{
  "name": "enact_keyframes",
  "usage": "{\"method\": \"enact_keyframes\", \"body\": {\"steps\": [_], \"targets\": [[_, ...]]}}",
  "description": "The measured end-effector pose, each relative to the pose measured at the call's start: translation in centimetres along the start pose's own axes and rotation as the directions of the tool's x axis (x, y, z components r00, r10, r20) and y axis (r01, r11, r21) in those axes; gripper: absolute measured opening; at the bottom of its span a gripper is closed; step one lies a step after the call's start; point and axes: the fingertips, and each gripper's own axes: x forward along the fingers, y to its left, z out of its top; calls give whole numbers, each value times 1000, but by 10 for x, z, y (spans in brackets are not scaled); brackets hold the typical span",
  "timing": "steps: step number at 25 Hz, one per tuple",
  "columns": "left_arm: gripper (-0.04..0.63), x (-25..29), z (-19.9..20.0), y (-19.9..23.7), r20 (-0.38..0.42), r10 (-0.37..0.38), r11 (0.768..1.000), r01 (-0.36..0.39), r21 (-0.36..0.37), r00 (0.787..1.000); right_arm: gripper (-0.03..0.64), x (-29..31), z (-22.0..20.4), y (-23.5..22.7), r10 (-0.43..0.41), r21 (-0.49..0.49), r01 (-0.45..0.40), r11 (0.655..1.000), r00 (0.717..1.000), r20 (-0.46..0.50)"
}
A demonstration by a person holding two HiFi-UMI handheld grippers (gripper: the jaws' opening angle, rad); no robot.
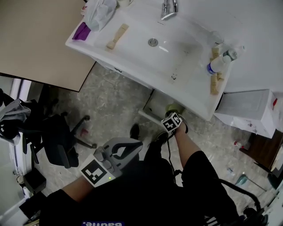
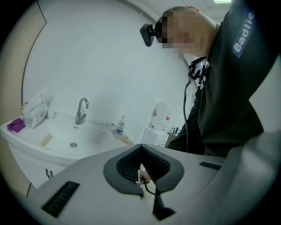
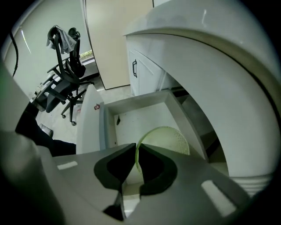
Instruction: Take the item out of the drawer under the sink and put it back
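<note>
Pinching the rim of the green strainer (image 3: 169, 140) just above the open drawer (image 3: 131, 105), the right hand-held gripper (image 3: 136, 154) looks mid put-back, needing to lower, then let go; the left hand-held gripper (image 2: 141, 151) is clenched, empty.

Drawer (image 3: 131, 118) beneath the sink (image 1: 132, 48), bottle (image 1: 219, 64) on the sink's right rim (chair (image 1: 57, 137) leftward).

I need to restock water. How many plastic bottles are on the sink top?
1: a plastic bottle on the right rim of the sink, among the wooden pieces. The plastic bag at the left corner could hide another.
</note>
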Motion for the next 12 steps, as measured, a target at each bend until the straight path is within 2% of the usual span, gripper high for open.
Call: {"method": "enact_keyframes", "body": {"steps": [7,12], "targets": [[6,-4,-16,13,-35,40,998,-42,-53,999,23,22,-10,-7,-3,-13,3,1000,999,-41],[6,-3,-18,14,-33,41,998,-43,-52,999,23,26,-11,-1,-12,-47,9,999,998,-64]]}}
